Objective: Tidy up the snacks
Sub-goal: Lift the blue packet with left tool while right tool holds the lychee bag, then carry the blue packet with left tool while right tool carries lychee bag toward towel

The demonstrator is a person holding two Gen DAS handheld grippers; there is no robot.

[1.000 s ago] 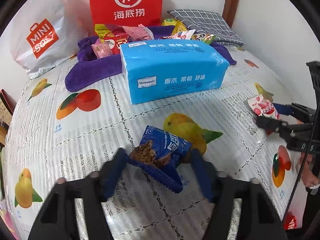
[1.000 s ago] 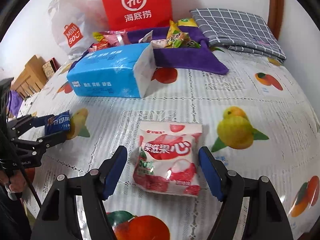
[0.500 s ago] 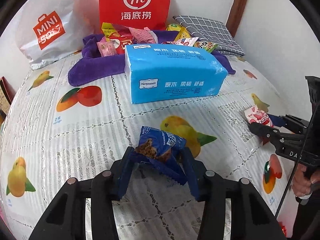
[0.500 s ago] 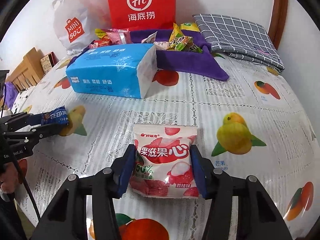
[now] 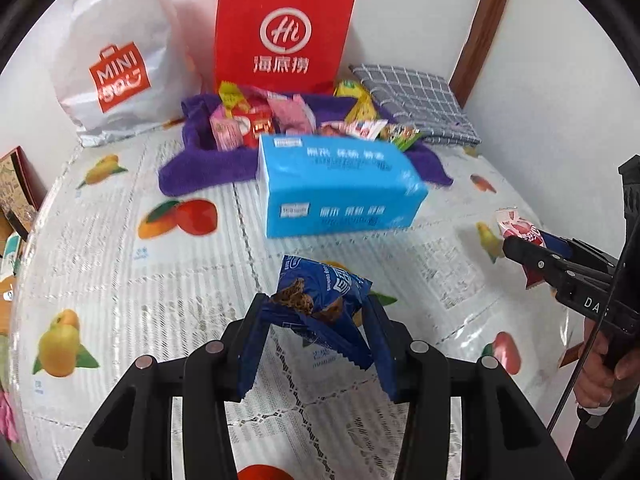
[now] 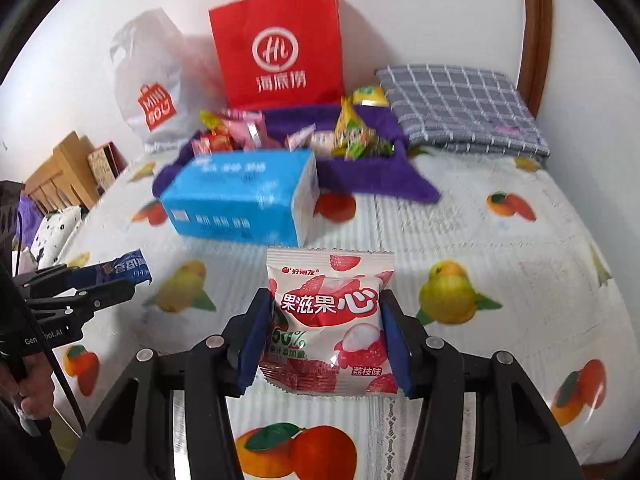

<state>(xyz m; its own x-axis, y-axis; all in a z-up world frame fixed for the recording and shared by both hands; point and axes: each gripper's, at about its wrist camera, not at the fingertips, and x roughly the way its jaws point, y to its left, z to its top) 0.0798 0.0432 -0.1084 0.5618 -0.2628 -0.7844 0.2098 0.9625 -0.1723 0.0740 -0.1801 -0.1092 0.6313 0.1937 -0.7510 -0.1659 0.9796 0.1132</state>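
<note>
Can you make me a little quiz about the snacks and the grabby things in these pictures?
1. True or false: the left gripper is shut on a blue snack packet.
2. What does the right gripper hold? A) a yellow sweet B) a pink-and-white lychee packet C) nothing
3. What colour is the towel under the snack pile behind the blue tissue pack?

Key: 1 true; 2 B; 3 purple.
</note>
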